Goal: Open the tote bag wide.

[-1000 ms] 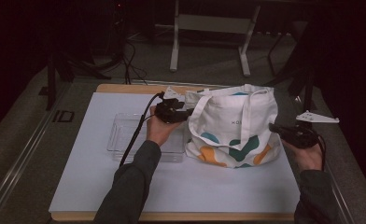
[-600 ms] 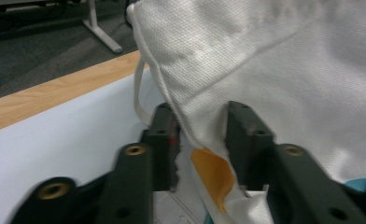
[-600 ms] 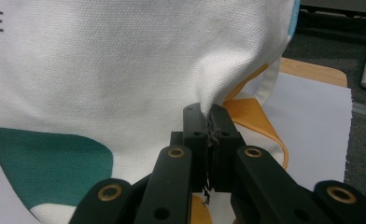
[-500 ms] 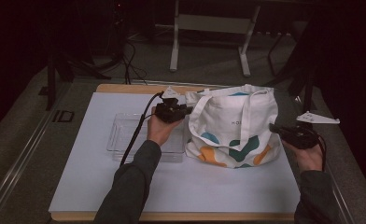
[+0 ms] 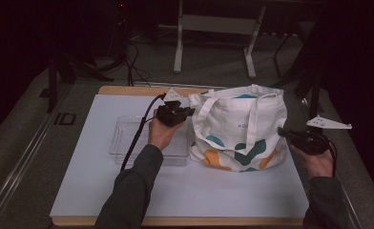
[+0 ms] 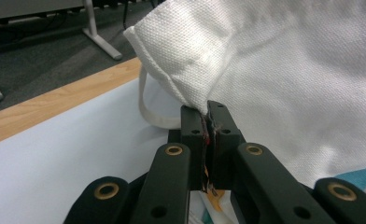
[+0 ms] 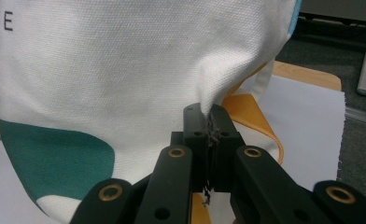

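On the left half of the table (image 5: 80, 191) a clear plastic tray (image 5: 123, 138) lies flat, and the person's left forearm reaches over it. The left claw (image 5: 187, 112) sits just past the tray, against the left upper edge of the white tote bag (image 5: 242, 124). Its jaws have just been closing, and in the left gripper view they are pinched together on a fold of the bag's hemmed rim (image 6: 172, 79). The bag stands upright right of the table's middle, its teal and orange print facing the person. On its far right side, lower down, the right claw (image 5: 281, 132) touches the cloth, jaws clamped tight on a pinch of the side panel.
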`<state>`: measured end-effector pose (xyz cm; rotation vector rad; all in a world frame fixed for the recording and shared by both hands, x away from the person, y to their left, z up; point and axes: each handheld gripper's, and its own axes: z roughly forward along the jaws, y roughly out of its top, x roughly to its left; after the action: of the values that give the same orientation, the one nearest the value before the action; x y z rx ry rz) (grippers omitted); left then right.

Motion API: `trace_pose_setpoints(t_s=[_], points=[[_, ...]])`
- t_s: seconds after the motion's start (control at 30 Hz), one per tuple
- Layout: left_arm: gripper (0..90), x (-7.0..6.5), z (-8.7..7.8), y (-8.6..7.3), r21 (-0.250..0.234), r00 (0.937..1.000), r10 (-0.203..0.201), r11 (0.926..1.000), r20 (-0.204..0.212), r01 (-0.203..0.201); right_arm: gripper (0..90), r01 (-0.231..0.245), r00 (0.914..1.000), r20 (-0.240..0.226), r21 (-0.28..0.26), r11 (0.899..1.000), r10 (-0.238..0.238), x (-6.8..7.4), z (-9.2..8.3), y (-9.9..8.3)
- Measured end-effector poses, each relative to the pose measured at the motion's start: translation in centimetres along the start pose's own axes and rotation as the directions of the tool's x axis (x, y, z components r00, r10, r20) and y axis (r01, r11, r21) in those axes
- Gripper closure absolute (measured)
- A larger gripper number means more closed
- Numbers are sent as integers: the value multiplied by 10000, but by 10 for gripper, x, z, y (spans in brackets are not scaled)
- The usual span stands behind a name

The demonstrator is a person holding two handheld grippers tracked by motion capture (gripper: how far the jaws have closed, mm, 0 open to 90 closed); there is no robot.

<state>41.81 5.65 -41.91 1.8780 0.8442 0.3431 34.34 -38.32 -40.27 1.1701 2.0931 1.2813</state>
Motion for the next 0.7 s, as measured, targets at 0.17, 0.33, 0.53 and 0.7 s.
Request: trace_pose_setpoints(t_s=[0.17,0.33,0.53,0.7], points=[[874,-2,-5,1,-18,10000,60,10000,-27,-60,886,73,10000,52,-84,9999,-72,1,-6,-1],[875,-4,-15,0,-95,10000,25,10000,27,-25,887,196,9998,66,-235,9995,-195,2,-14,-3],[876,-8,-23,1,-189,9998,128,9997,119,-125,888,287,9995,95,-310,9991,-285,6,-21,-6],[876,-12,-30,2,-242,9997,212,9995,151,-208,890,401,9992,103,-366,9985,-397,8,-28,-6]])
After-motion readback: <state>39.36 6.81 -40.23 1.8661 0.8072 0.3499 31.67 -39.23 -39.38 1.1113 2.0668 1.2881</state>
